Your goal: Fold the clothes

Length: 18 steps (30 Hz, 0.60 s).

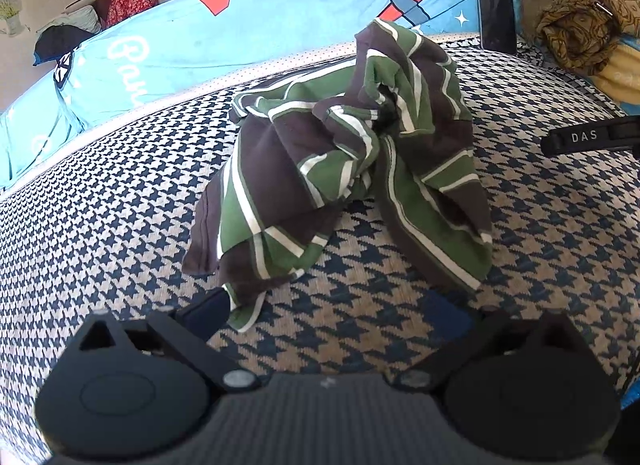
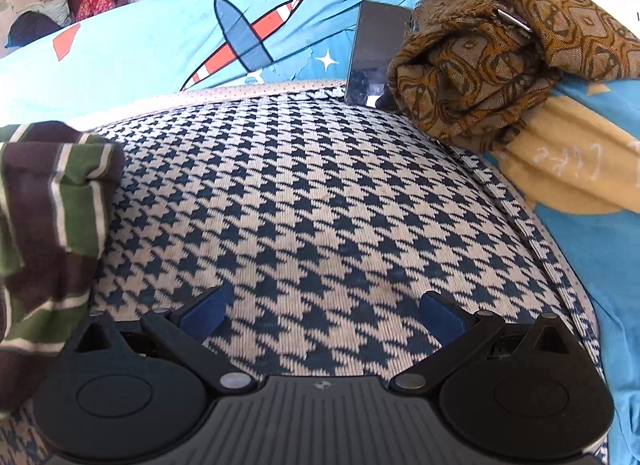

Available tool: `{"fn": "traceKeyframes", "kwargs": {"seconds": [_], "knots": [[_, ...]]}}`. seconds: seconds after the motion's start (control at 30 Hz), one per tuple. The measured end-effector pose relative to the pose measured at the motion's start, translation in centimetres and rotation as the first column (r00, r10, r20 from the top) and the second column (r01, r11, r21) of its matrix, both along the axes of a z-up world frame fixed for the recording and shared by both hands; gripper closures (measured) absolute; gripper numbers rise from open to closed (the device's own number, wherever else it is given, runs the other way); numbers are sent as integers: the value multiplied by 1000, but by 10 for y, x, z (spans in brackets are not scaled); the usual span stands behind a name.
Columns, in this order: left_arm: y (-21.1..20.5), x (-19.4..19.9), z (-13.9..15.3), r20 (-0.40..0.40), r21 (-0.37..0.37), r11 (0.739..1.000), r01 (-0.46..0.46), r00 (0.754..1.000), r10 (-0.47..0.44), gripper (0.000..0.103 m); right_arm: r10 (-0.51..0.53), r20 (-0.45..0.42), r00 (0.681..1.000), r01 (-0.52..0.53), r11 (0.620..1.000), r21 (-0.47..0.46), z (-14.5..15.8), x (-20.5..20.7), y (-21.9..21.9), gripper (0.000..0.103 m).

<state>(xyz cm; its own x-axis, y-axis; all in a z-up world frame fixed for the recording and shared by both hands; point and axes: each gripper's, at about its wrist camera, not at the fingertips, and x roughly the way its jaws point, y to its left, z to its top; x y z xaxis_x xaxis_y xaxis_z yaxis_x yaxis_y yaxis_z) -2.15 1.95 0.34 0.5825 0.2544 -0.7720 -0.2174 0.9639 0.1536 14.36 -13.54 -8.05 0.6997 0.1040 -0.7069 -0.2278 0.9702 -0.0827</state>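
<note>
A crumpled garment with green, brown and white stripes [image 1: 344, 161] lies in a heap on the houndstooth sofa seat [image 1: 120, 225]. My left gripper [image 1: 328, 313] is open just in front of the heap, its left blue finger pad [image 1: 208, 311] touching a hanging corner of the cloth. In the right wrist view the same striped garment [image 2: 52, 233] fills the left edge. My right gripper [image 2: 324, 315] is open over bare houndstooth seat [image 2: 320, 193], to the right of the garment and holding nothing. The right gripper's black body [image 1: 588, 137] shows at the right edge of the left wrist view.
A blue cover with an aeroplane print [image 2: 180, 45] drapes the sofa back. A dark phone [image 2: 376, 53] leans upright against it. A bundled brown patterned cloth [image 2: 500, 61] sits on the right arm, over a blue and yellow cover [image 2: 580, 193]. Room furniture shows behind.
</note>
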Motion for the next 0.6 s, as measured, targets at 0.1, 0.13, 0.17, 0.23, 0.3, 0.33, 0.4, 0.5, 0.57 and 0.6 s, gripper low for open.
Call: {"fn": "traceKeyframes", "kwargs": {"seconds": [0.1, 0.13, 0.17, 0.23, 0.3, 0.33, 0.4, 0.5, 0.57, 0.6], "knots": [[0, -3, -1, -1, 8, 1000, -6, 1000, 6, 0, 30, -44, 999, -29, 1000, 3, 3, -5, 1, 0], [1, -4, -1, 0, 7, 1000, -9, 1000, 9, 0, 39, -54, 998, -39, 999, 3, 5, -8, 1, 0], [1, -6, -1, 1, 6, 1000, -16, 1000, 16, 0, 45, -57, 997, -45, 999, 4, 7, -11, 1, 0], [2, -8, -2, 1, 3, 999, -33, 999, 33, 0, 56, -58, 997, -55, 998, 15, 12, -18, 1, 0], [4, -10, -1, 7, -5, 998, -55, 998, 55, 0, 78, -49, 996, -76, 997, 31, 18, -26, -1, 0], [6, -11, -1, 11, -13, 998, -67, 998, 67, 0, 88, -40, 995, -86, 996, 36, 21, -30, -1, 0], [10, -14, 1, 18, -34, 995, -95, 995, 95, 0, 105, -25, 994, -104, 994, 41, 27, -39, 0, 0], [16, -20, -1, 25, -64, 987, -145, 989, 146, 0, 124, -28, 992, -123, 991, 52, 31, -49, 0, 0], [17, -25, -3, 25, -75, 983, -168, 985, 170, 0, 140, -34, 990, -137, 988, 68, 32, -57, -1, 0], [16, -27, -3, 28, -74, 983, -171, 984, 173, 0, 144, -39, 989, -140, 987, 76, 33, -60, -1, 0]]}}
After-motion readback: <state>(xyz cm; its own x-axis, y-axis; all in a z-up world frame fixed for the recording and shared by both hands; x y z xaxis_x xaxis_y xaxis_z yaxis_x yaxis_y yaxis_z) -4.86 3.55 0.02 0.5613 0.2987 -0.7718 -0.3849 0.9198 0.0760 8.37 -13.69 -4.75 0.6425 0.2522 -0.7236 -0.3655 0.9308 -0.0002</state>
